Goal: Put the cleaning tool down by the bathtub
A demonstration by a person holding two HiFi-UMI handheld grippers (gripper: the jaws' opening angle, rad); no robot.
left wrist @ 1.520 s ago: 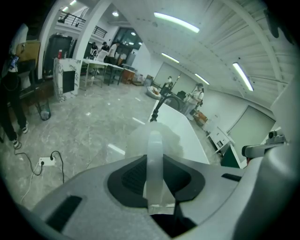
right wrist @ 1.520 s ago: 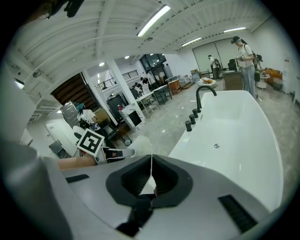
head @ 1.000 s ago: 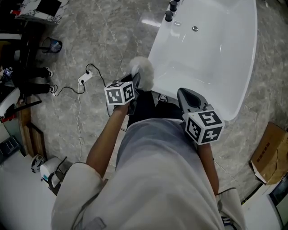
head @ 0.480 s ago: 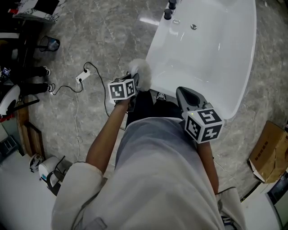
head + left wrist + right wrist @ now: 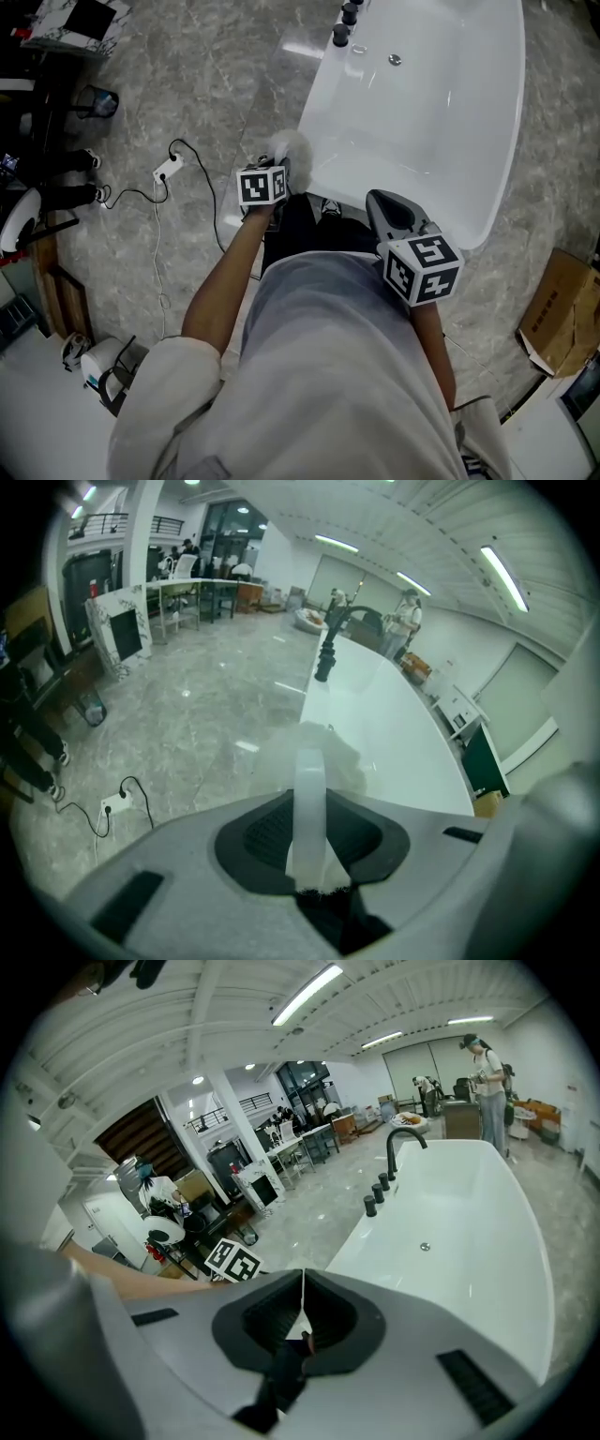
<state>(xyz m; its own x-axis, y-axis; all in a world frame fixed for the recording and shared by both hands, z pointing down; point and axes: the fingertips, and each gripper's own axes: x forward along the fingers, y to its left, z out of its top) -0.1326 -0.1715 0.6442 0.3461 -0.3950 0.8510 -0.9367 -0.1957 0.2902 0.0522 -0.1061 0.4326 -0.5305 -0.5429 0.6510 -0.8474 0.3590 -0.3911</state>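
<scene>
The cleaning tool is a white fluffy duster [image 5: 292, 147] on a flat white handle [image 5: 308, 829]. My left gripper [image 5: 280, 172] is shut on that handle, and the fluffy head [image 5: 314, 749] sticks out past the jaws. It hangs low beside the near left corner of the white bathtub [image 5: 427, 122], just outside the tub's rim [image 5: 394, 752]. My right gripper [image 5: 393, 210] hovers over the tub's near end [image 5: 469, 1241]. Its jaws [image 5: 302, 1305] are shut, with nothing between them.
A power strip with a black cable [image 5: 167, 169] lies on the grey stone floor left of the tub. Black tap knobs [image 5: 341, 36] stand on the tub's far left rim. A cardboard box [image 5: 561, 317] sits at the right. Dark furniture lines the left edge.
My left gripper has sunk toward the floor with the duster, staying next to the tub's corner. The right gripper has kept still.
</scene>
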